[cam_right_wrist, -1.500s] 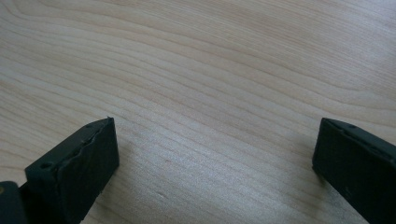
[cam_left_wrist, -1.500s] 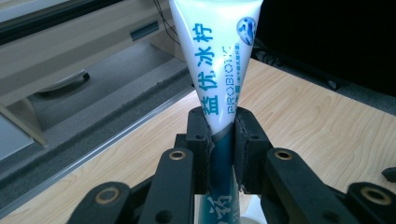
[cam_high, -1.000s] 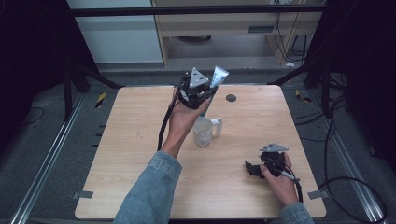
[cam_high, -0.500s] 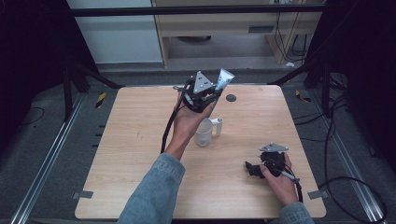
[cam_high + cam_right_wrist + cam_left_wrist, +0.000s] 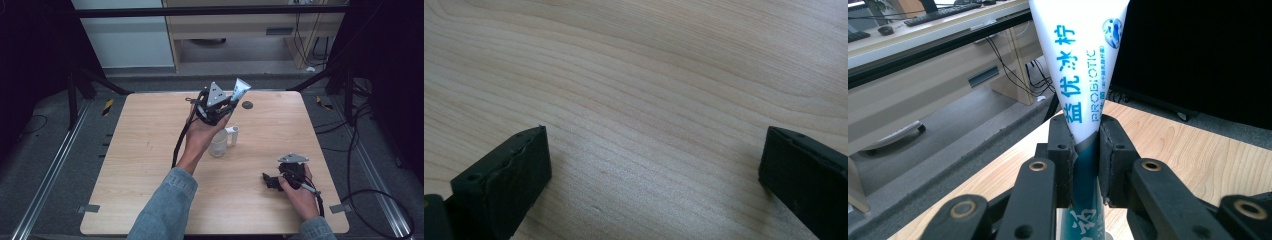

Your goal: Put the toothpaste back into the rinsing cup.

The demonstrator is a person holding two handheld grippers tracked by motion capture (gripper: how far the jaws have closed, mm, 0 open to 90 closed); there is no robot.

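A white and teal toothpaste tube stands upright, crimped end up, in my left gripper, held in the air over the far middle of the table. In the left gripper view the black pads press on the tube at its lower part, so that gripper is shut on it. A white mug with its handle to the right stands on the table just below that hand, partly covered by it. My right gripper rests low at the near right of the table, its jaws wide apart over bare wood.
The wooden table has a small dark round mark near its far edge. Black frame legs and cables lie on the floor around it. A desk and cabinet stand beyond the far edge.
My left hand has shifted a little to the right and nearer with the tube, and now covers part of the mug. The right gripper has stayed put.
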